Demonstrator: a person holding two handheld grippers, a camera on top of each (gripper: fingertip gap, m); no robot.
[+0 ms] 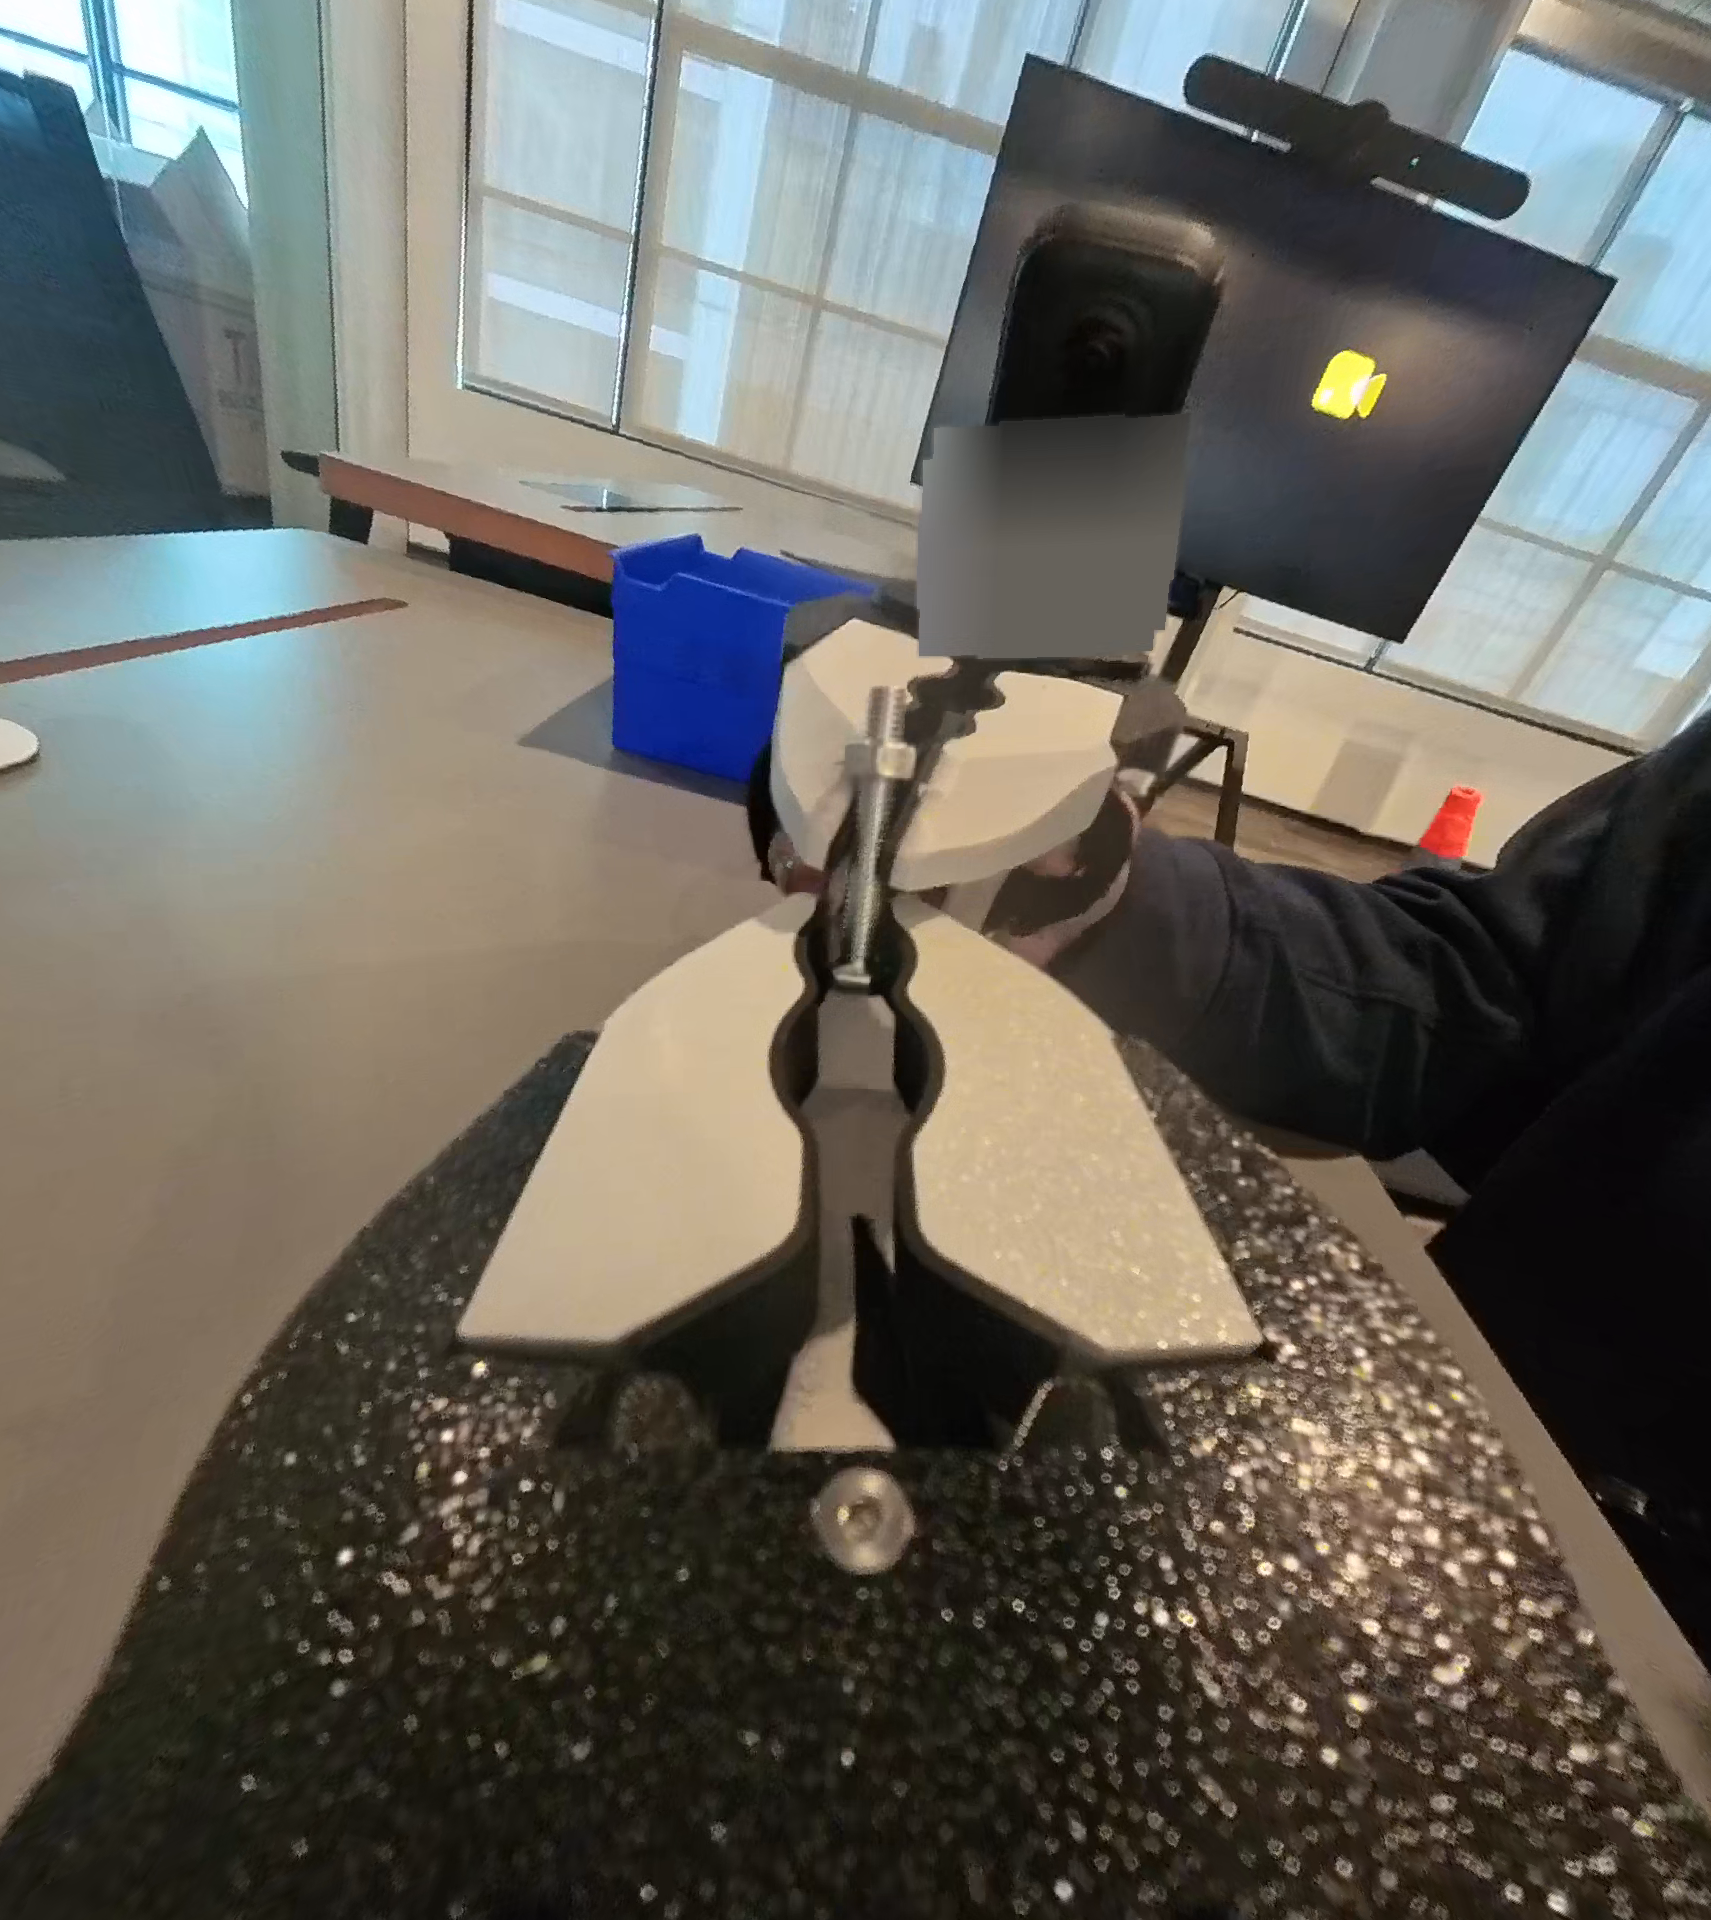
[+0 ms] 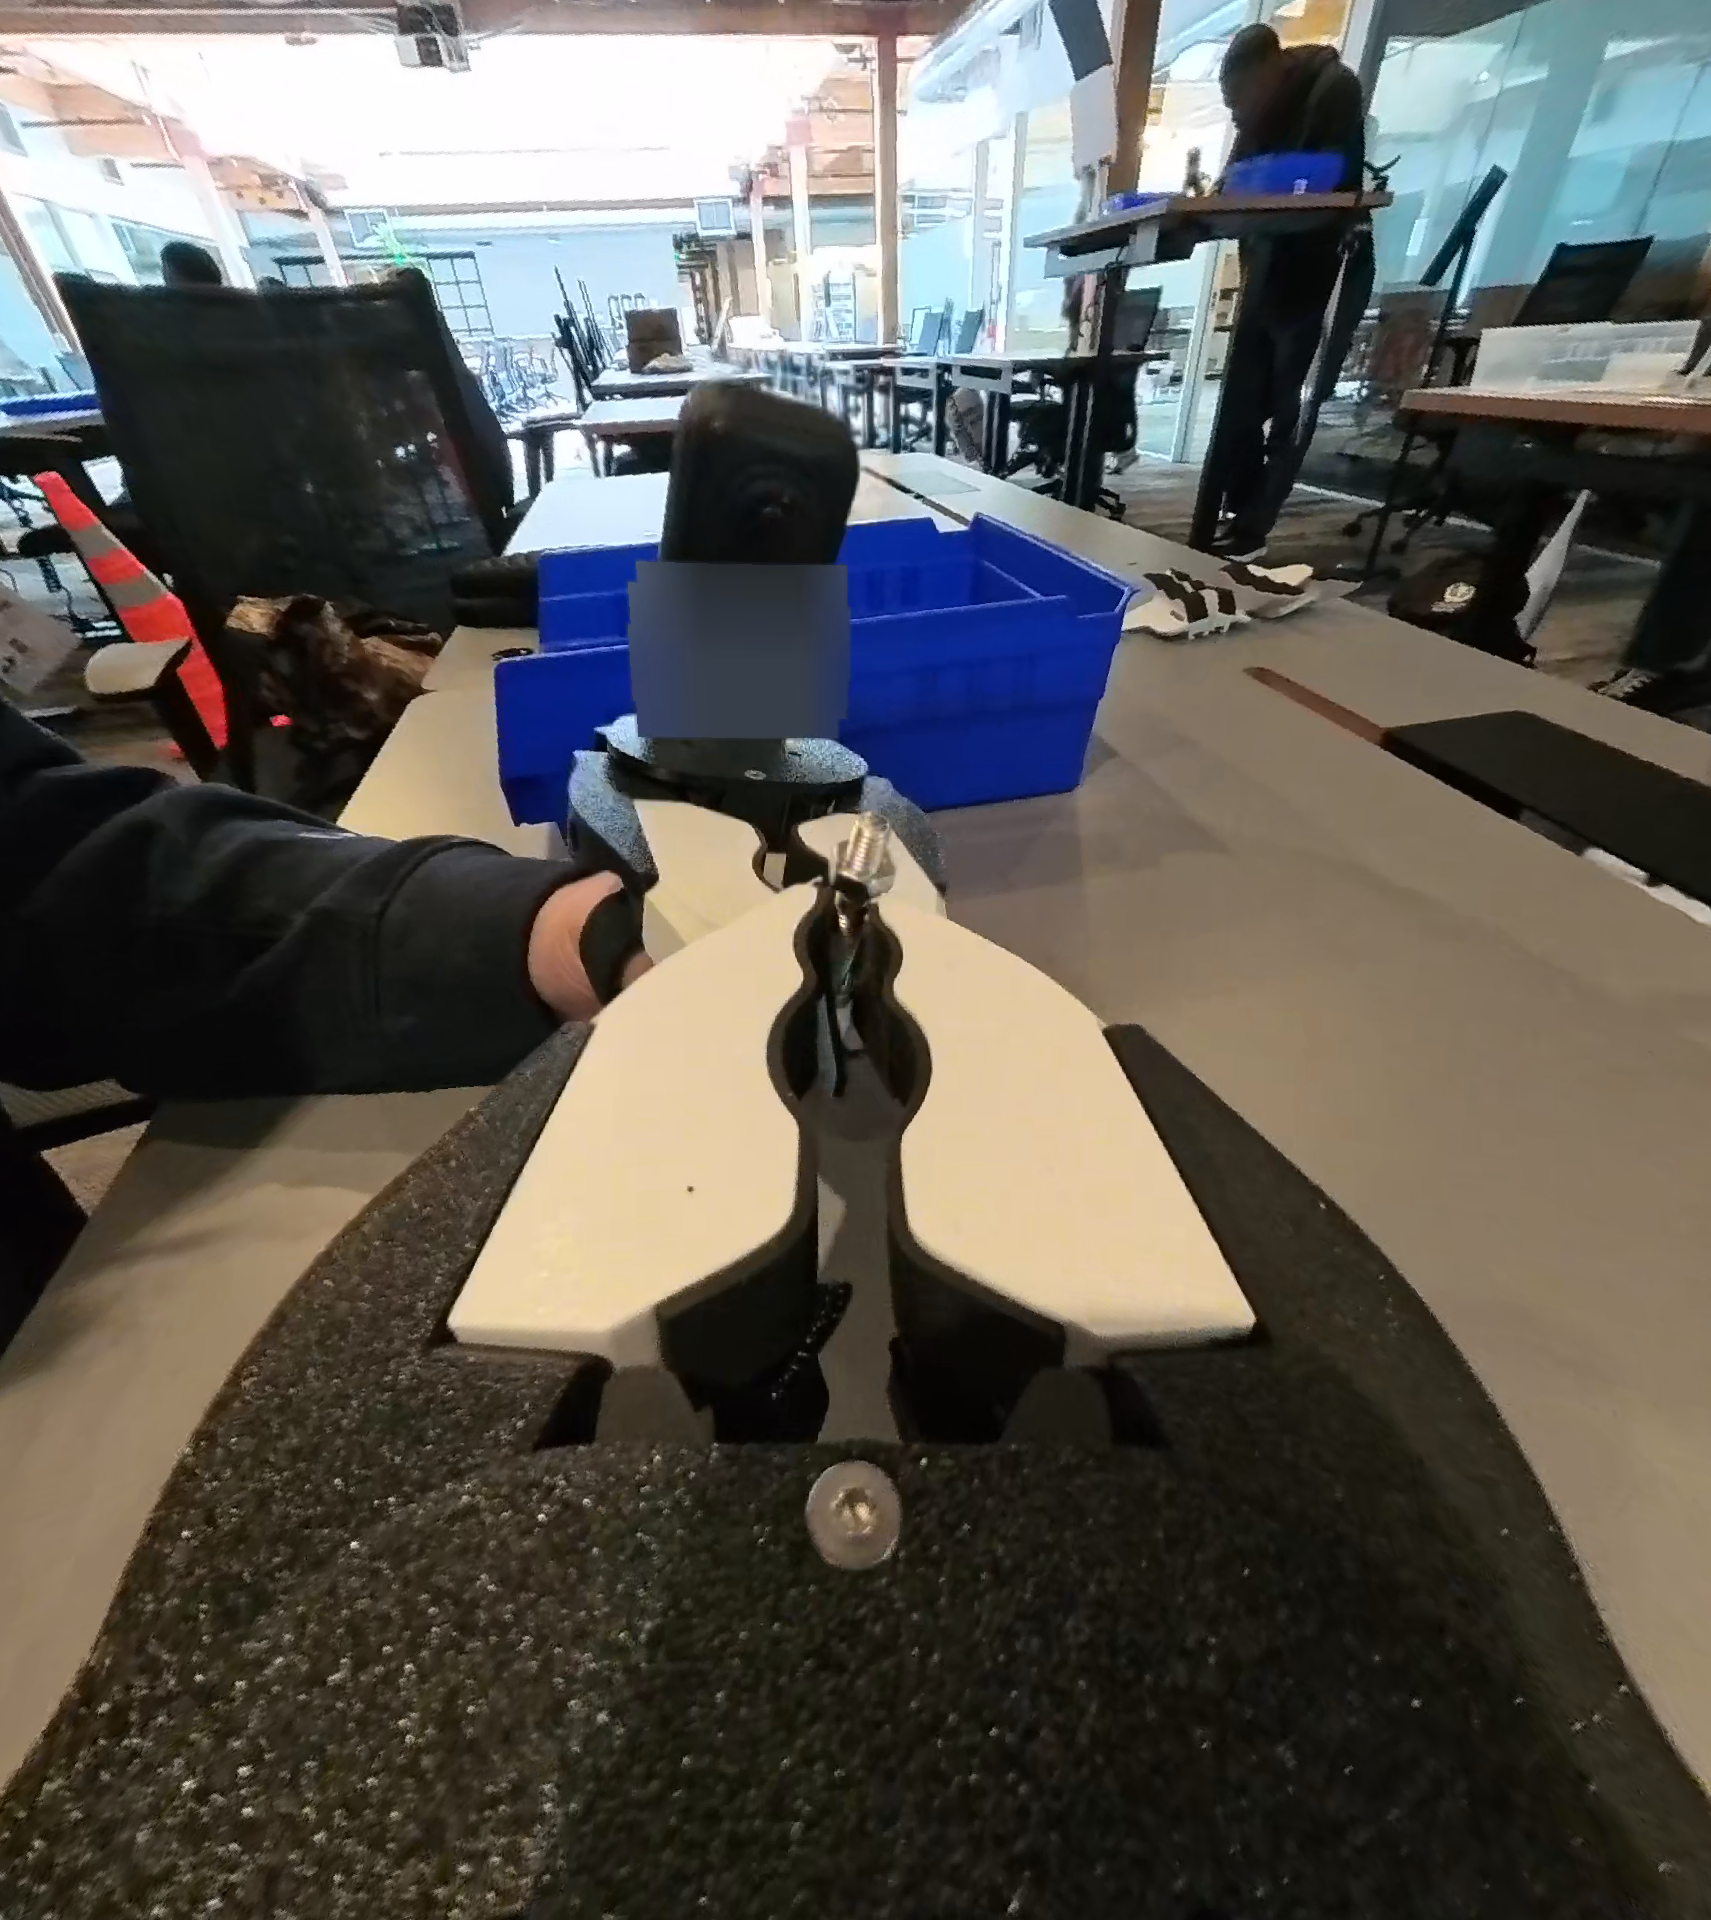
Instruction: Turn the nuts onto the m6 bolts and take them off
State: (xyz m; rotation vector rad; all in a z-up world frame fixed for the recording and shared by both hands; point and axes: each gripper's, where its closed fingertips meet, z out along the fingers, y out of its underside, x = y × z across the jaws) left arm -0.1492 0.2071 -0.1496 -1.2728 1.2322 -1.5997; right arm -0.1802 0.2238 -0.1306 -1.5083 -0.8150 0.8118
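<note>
A silver M6 bolt (image 1: 866, 862) stands tilted between my two grippers, which face each other tip to tip above the grey table (image 1: 259, 883). My left gripper (image 1: 853, 940) is shut on the bolt's head end, in the notch at the fingertips. A silver nut (image 1: 892, 764) sits on the thread close to the free end. My right gripper (image 2: 849, 914) is closed around the shank just below the nut (image 2: 861, 868), and the bolt's tip (image 2: 872, 831) sticks out above its fingertips. Each gripper also shows in the other's view, the right one (image 1: 944, 790) and the left one (image 2: 726, 862).
A blue bin (image 2: 986, 665) stands on the table behind the grippers, also in the left wrist view (image 1: 695, 665). A dark-sleeved arm (image 1: 1453, 987) reaches in from the right. A black pad (image 2: 1609, 790) lies at the right. A black chair (image 2: 290, 436) and an orange cone (image 2: 134, 592) stand off the table. My left and right fingertips are right by each other.
</note>
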